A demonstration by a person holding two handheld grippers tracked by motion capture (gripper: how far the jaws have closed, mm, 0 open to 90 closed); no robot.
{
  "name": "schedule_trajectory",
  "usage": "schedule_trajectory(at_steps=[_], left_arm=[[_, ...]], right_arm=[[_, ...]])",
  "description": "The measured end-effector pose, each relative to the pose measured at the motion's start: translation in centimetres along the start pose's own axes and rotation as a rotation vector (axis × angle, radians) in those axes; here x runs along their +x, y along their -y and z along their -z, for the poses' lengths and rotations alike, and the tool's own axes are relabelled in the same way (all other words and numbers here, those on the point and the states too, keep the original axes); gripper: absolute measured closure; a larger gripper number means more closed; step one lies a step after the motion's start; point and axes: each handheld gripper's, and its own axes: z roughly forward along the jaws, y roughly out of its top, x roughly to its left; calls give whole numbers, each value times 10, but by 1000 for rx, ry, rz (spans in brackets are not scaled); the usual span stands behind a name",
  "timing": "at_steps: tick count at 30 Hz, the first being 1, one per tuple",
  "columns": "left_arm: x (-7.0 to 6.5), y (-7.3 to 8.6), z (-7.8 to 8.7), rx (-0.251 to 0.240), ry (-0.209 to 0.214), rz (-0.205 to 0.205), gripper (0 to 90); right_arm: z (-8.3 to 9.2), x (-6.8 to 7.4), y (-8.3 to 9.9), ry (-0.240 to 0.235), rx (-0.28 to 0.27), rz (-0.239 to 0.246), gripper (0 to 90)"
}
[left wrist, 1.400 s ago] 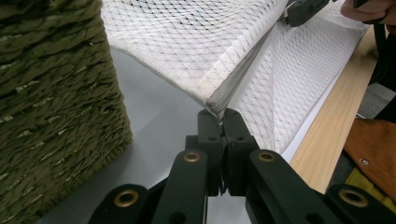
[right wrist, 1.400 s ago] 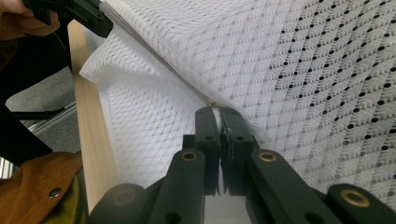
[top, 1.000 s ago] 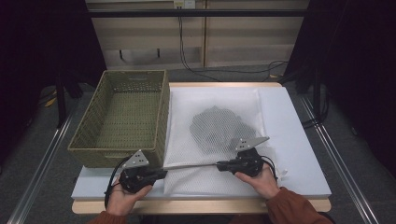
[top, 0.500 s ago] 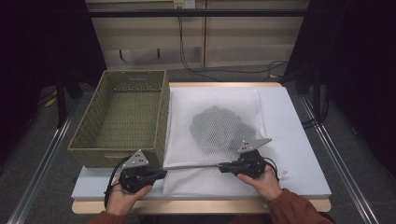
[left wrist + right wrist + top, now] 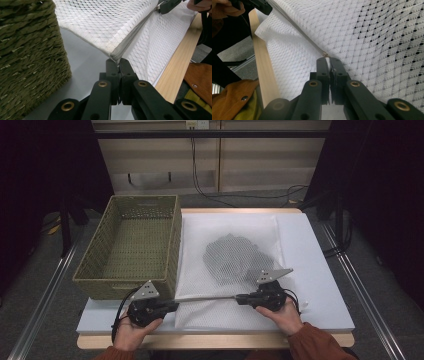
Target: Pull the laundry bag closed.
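A white mesh laundry bag [image 5: 227, 265] lies flat on the pale grey-blue table pad [image 5: 320, 270] in the centre of the high view, its fabric a fine diamond-pattern net. Through the net shows a dark, crumpled garment [image 5: 231, 258] with a dotted look, sitting in the middle of the bag. The bag's near edge is a grey zipper band [image 5: 205, 298], pulled into a straight, taut line between the two tools in the lower part of the frame.

The left gripper [image 5: 170, 306], black with a grey three-cornered plate on top, sits at the lower left, held in the person's left hand [image 5: 131, 336]. In the left gripper view its two black jaws are pressed together on the corner of the bag [image 5: 113, 53], where the stitched grey band meets the white net.

The right gripper [image 5: 241, 298] sits at lower centre-right, held in the right hand [image 5: 284, 315], which comes out of a rust-coloured sleeve [image 5: 315, 344]. In the right gripper view its jaws are closed on the zipper line [image 5: 327, 60], with a small metal piece at their tips; whether it is the zipper pull I cannot tell.

A rectangular woven basket [image 5: 132, 245] of olive-green fibre stands in the left half of the high view, just beside the bag's left edge. Its coarse braided wall fills the left of the left gripper view [image 5: 30, 60]. A light wooden strip [image 5: 215, 340] edges the table at the bottom.
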Motion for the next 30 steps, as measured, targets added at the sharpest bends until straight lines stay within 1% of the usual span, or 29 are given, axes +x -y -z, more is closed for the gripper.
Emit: schedule_trajectory(at_steps=[2, 4, 7, 8, 9, 14, 16, 19, 28, 29, 30], left_arm=[[0, 0, 0, 0, 2, 2, 879], [0, -1, 1, 3, -7, -2, 879], [0, 0, 1, 2, 2, -2, 879], [0, 0, 1, 3, -5, -3, 880], [0, 0, 1, 1, 4, 1, 879], [0, 0, 1, 3, 2, 0, 879], [0, 0, 1, 4, 3, -1, 879], [0, 0, 1, 3, -1, 2, 879], [0, 0, 1, 0, 2, 4, 879], [0, 0, 2, 4, -2, 1, 879], [1, 0, 1, -2, 3, 6, 879]], right_arm=[[0, 1, 0, 0, 1, 1, 872], [0, 1, 1, 3, 0, 3, 873], [1, 0, 2, 8, 3, -1, 872], [2, 0, 2, 1, 0, 0, 873], [3, 1, 2, 3, -1, -1, 873], [11, -1, 5, 16, -10, -9, 873], [16, -3, 8, 15, -23, -24, 873], [20, -3, 12, 22, -21, -30, 872], [20, -4, 12, 25, -19, -29, 872], [20, -5, 12, 25, -19, -29, 872], [20, -5, 12, 26, -19, -30, 873]])
